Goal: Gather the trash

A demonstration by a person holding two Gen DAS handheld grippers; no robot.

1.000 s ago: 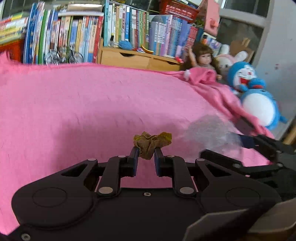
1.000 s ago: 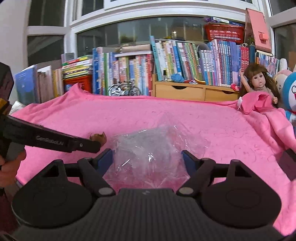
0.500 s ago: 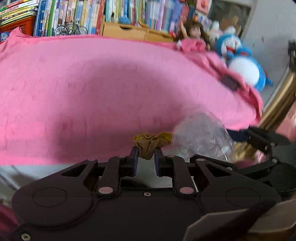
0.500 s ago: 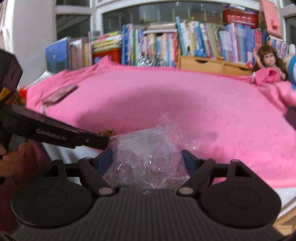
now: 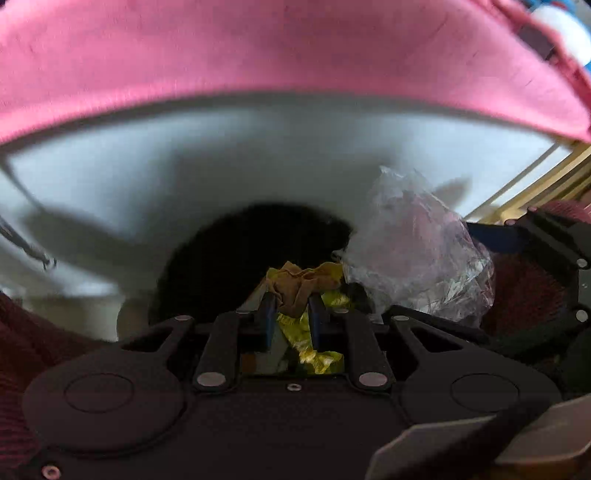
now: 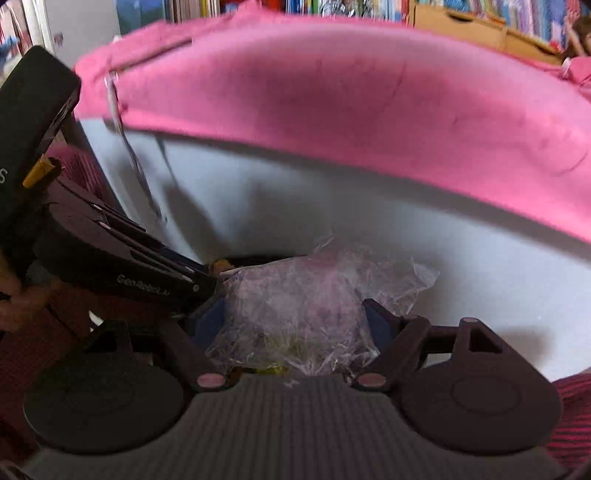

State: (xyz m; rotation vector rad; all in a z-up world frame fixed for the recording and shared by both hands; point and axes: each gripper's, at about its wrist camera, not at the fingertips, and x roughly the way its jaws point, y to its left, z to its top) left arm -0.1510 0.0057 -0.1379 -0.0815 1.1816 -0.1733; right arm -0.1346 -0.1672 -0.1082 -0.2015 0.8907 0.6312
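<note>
My left gripper (image 5: 291,301) is shut on a crumpled brown and yellow scrap (image 5: 301,282), held just above a dark round bin opening (image 5: 240,251). More yellow wrapper (image 5: 317,354) shows below the fingers. My right gripper (image 6: 295,317) is shut on a wad of clear plastic film (image 6: 306,306), its blue pads (image 6: 210,321) pressing both sides. That film (image 5: 417,251) hangs right beside the brown scrap in the left wrist view. The left gripper (image 6: 207,280) reaches in from the left in the right wrist view, tips touching the film.
The pink blanket (image 5: 295,55) covers the bed above, its edge hanging over a white side panel (image 5: 184,166). Dark red knit sleeves (image 5: 22,350) flank the grippers. Books and a wooden drawer unit (image 6: 461,22) stand beyond the bed.
Both grippers have dropped from over the pink bed, past its front edge, and tilted downward. Each still carries its piece. The dark bin opening has come into view beneath them.
</note>
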